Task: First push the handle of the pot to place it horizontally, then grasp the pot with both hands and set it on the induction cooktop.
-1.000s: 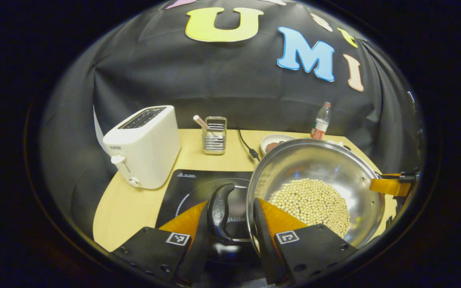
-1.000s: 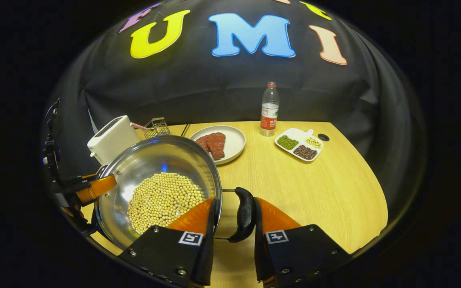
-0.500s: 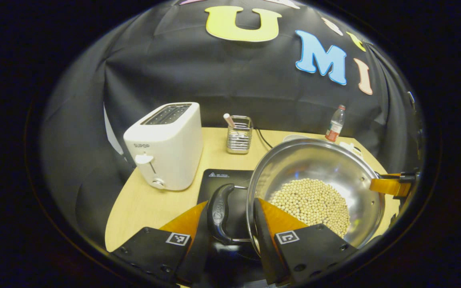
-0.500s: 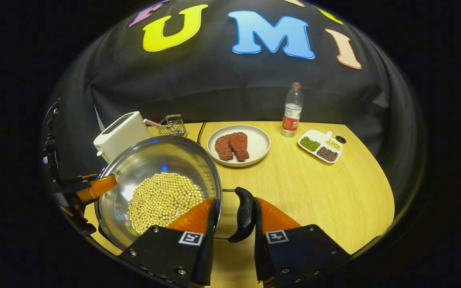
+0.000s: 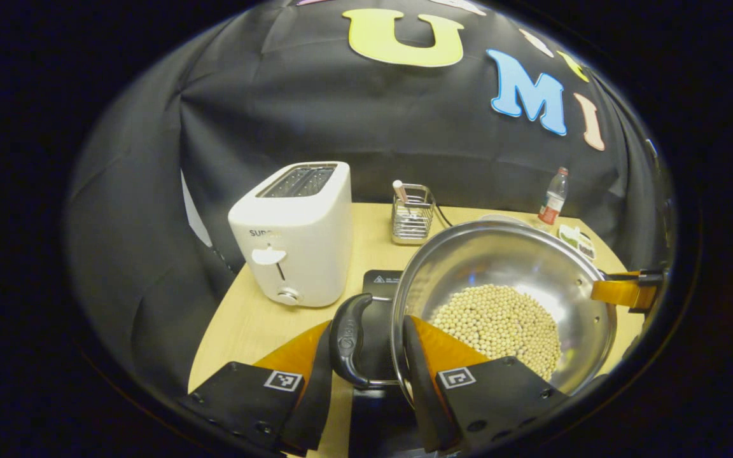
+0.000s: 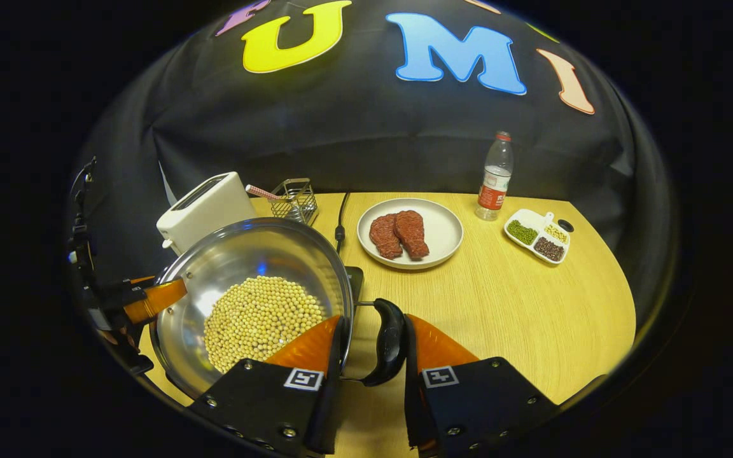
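Two grippers on one pot [image 5: 519,280] | left gripper [image 5: 366,346] clamped on its left handle [image 5: 346,337] | right gripper [image 6: 374,340] clamped on right handle [image 6: 389,340] | pot of beans [image 6: 258,318] over cooktop [image 5: 379,283], by toaster [image 5: 296,232] at desk [image 6: 506,305] left edge

- A black cloth wall [image 6: 354,146] hangs behind everything, with soft folds in it.
- The cloth also wraps around the left side [image 5: 144,210].
- A light wooden table [image 6: 519,305] stands in front of the wall.
- The table's edge is round on the right.
- Past the table it is all dark.
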Tool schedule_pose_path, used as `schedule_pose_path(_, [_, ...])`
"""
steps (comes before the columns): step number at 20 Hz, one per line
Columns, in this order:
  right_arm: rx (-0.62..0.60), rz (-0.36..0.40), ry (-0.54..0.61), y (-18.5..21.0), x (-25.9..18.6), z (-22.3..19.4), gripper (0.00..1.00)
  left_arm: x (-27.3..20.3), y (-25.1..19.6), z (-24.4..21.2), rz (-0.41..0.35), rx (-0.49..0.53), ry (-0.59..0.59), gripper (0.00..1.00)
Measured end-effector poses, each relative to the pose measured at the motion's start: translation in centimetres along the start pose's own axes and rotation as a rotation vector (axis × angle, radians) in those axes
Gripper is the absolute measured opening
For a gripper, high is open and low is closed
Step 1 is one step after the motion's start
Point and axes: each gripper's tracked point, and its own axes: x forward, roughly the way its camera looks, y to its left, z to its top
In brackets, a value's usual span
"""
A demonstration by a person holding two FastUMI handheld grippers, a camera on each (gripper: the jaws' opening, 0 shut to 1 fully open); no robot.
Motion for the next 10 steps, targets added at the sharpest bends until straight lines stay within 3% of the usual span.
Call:
schedule_pose_path(1, [0.003,0.003,0.002,0.1,0.1,0.0,0.42,0.1,0.0,0.0,0.004,-0.001,0.002,0.63])
schedule_pose_path(2, [0.005,0.004,-0.001,0.2,0.2,0.0,0.36,0.0,0.0,-0.1,0.006,-0.006,0.005,0.6])
schedule_pose_path(3, [0.007,0.005,-0.007,0.3,0.2,0.2,0.42,0.2,-0.1,-0.2,0.007,-0.016,0.006,0.63])
schedule_pose_path(6, [0.006,0.018,-0.014,0.4,0.6,0.3,0.42,0.0,0.3,-0.1,0.017,-0.039,-0.006,0.6])
schedule_pose_path(8, [0.008,0.03,-0.029,0.4,0.6,0.3,0.51,0.2,0.4,0.3,0.037,-0.062,-0.024,0.63])
schedule_pose_path(9, [0.001,0.026,-0.05,0.2,0.5,0.9,0.59,0.2,0.6,0.5,0.059,-0.07,-0.038,0.69])
schedule_pose_path(10, [-0.006,0.029,-0.074,0.3,0.1,1.3,0.74,0.3,1.1,0.7,0.083,-0.073,-0.052,0.79])
